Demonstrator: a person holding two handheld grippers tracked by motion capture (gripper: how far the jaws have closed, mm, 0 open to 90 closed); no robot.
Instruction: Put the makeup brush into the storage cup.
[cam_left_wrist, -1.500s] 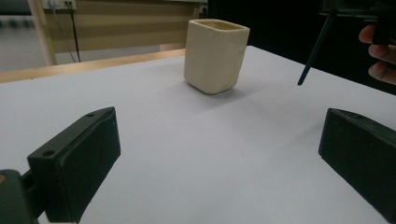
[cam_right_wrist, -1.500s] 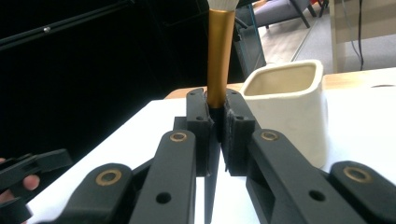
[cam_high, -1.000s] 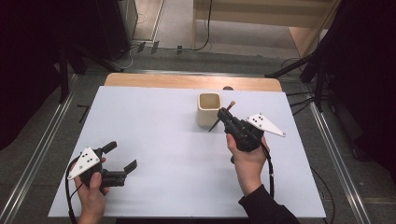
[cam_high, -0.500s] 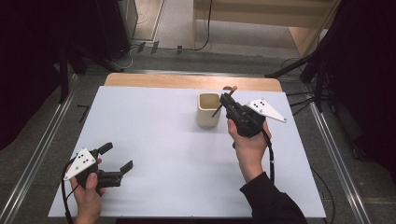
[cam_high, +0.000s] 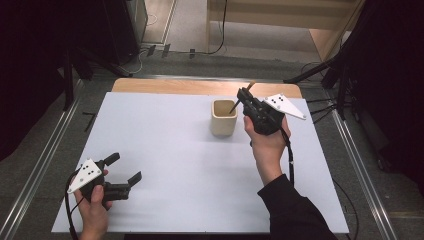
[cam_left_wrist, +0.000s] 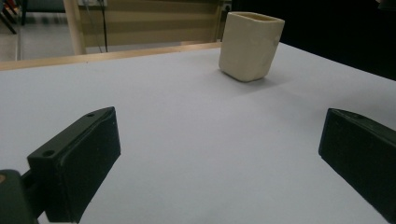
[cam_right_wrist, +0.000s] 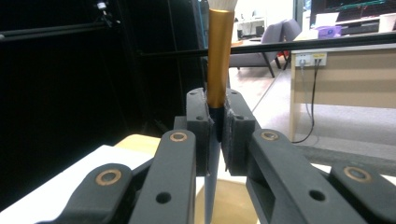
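A cream square cup (cam_high: 223, 117) stands upright on the white table top (cam_high: 165, 150), right of centre toward the far edge. My right gripper (cam_high: 243, 95) hovers just right of and above it, shut on a brush (cam_high: 250, 86). In the right gripper view the brush (cam_right_wrist: 219, 56) has a gold ferrule above the pads and a dark handle running down toward the cup's mouth (cam_right_wrist: 233, 200). I cannot tell whether the handle's tip is inside the rim. My left gripper (cam_high: 124, 168) rests at the near left, open with nothing between its fingers, and looks toward the cup (cam_left_wrist: 251, 44).
A bare wooden strip (cam_high: 200, 87) runs along the table's far edge. Metal rails (cam_high: 40, 165) flank both sides. Dark stands and cables (cam_high: 320, 75) sit on the floor beyond the far right corner.
My right gripper has carried the brush away from the person and upward, from beside the cup's near right corner to above its right rim. The left gripper has stayed put.
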